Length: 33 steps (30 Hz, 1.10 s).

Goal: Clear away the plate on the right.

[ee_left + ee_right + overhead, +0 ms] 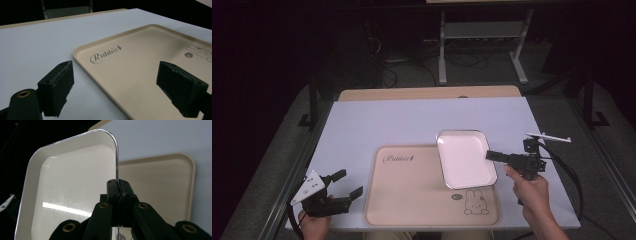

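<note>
The right gripper [490,155] is clamped on the right-hand rim of a white square plate [464,157]; in the high view the plate sits over the upper right part of a beige tray [412,192], overhanging the tray's far edge. The right gripper view adds what the high view cannot resolve: the two jaws are pressed together with the plate's thin metallic-looking rim [116,157] pinched edge-on between them, the plate's hollow [72,190] facing left in that picture and the tray [160,190] lying behind it. Whether the plate rests on the tray or is lifted clear of it cannot be told. The left gripper [347,184] is held at the near left corner of the table [377,120], its jaws spread wide with nothing between them; the left gripper view shows the pads apart above the tray's left rim [82,61] and the script word "Rabbit" [105,53] printed on the tray. The tray's near right corner carries a rabbit drawing [475,202]. The white table surface is bare beyond the tray on the far and left sides. A desk frame [482,45] stands on the floor beyond the table.
</note>
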Tool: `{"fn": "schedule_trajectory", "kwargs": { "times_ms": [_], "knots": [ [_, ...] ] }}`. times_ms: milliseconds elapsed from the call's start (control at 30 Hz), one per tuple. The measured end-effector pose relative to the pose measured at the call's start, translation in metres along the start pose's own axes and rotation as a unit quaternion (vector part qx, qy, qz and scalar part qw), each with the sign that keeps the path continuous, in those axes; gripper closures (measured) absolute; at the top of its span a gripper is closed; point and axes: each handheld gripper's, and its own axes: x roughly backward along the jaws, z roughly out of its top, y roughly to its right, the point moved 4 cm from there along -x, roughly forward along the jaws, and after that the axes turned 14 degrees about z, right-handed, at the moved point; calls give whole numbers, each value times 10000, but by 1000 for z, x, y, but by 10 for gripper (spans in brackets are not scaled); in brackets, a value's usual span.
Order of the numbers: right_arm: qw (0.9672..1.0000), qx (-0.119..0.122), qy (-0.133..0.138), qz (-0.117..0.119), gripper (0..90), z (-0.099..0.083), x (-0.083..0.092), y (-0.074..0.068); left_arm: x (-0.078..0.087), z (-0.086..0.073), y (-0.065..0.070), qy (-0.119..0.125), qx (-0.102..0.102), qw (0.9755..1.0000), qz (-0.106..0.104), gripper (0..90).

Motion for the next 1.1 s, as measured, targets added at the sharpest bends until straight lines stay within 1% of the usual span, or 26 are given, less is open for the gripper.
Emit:
{"fn": "schedule_trajectory", "kwargs": {
  "times_ms": [100,167,333,367,467,500,667,700,867,900,967,1100],
  "knots": [
    [10000,-15,2,36,882,-2,-5,0,0,0,0,-7,-2,10000,-5,139],
    [10000,30,59,15,881,-4,-8,1,0,0,0,-6,-4,10000,-6,140],
    [10000,-10,-3,-31,882,-9,-16,6,0,0,0,-1,0,10000,-7,140],
    [10000,-32,-58,-66,882,-13,-23,8,0,0,0,3,7,10000,-4,140],
    [9999,-49,-60,-90,882,-15,-27,10,0,0,0,1,9,10000,-3,140],
    [9999,-81,-62,-108,882,-17,-33,11,0,0,0,1,6,10000,-1,139],
    [9999,-117,-10,-125,882,-20,-40,13,0,0,0,10,14,10000,-3,139],
    [9998,-140,1,-170,882,-22,-43,14,0,0,0,6,9,10000,-6,139],
    [9996,-190,16,-202,882,-25,-51,17,0,0,0,7,12,10000,-9,139],
    [9994,-201,51,-261,882,-26,-54,19,0,0,0,5,10,10000,-6,139],
    [9992,-249,74,-290,882,-28,-58,21,1,0,0,18,26,10000,-7,139],
    [9989,-252,81,-377,882,-31,-64,24,0,0,0,11,15,10000,-3,140]
  ]
}}
